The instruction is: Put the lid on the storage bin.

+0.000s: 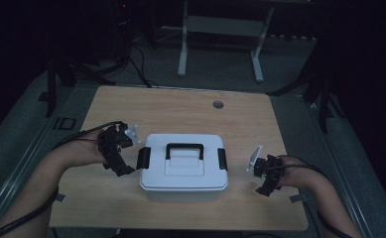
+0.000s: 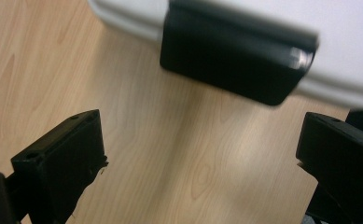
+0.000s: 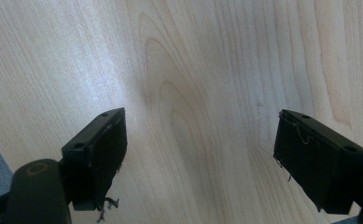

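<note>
A white lidded box [image 1: 183,171] with a black carry handle [image 1: 184,148] stands in the middle of the wooden table [image 1: 180,109]. A black latch sits on each short side, the left latch [image 1: 143,157] and the right latch [image 1: 222,158]. My left gripper [image 1: 122,166] hovers just left of the box, open. In the left gripper view its jaws [image 2: 200,154] stand wide apart with the left latch [image 2: 230,60] ahead of them, untouched. My right gripper [image 1: 266,187] is to the right of the box, open over bare wood [image 3: 200,149], with nothing between its jaws.
A round cable hole [image 1: 218,104] lies near the table's far edge. Beyond the table, a white desk frame [image 1: 220,29] stands on the dark floor with cables [image 1: 141,69] beside it. Black stand legs [image 1: 324,99] flank both sides.
</note>
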The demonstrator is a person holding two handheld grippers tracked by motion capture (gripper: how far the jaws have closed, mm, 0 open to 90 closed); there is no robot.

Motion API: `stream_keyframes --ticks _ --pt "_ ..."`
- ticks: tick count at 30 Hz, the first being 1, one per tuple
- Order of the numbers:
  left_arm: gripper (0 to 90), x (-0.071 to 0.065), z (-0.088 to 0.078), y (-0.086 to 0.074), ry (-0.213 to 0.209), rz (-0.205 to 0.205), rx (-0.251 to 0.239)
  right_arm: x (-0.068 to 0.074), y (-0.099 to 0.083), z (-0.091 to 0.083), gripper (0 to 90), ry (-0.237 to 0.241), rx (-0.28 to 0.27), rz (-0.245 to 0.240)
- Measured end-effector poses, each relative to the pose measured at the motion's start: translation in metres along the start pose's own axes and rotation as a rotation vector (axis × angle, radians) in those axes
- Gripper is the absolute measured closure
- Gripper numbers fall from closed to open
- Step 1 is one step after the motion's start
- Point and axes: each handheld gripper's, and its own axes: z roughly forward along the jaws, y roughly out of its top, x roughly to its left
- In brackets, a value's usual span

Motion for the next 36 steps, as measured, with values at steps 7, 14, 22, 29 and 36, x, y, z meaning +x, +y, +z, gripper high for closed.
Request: stream_keyframes --ticks 7,14,22,29,36 --pt "0.8 -0.001 0.006 -0.026 -0.01 -0.049 -0.009 0.0 -0.001 0.001 17.1 0.002 -0.002 0.004" --pt "0.8 -0.003 0.016 -0.052 -0.015 -0.087 -0.028 0.0 -0.002 0.002 17.1 0.002 -0.007 0.008" --pt "0.8 -0.004 0.028 -0.076 -0.034 -0.103 -0.038 -0.001 -0.005 0.003 17.1 0.002 -0.018 0.02" --pt "0.8 -0.007 0.042 -0.09 -0.048 -0.124 -0.034 -0.001 -0.008 0.007 17.1 -0.001 -0.013 0.03" --pt "0.8 -0.009 0.055 -0.096 -0.059 -0.128 -0.046 -0.001 -0.009 0.009 17.0 -0.003 -0.021 0.032"
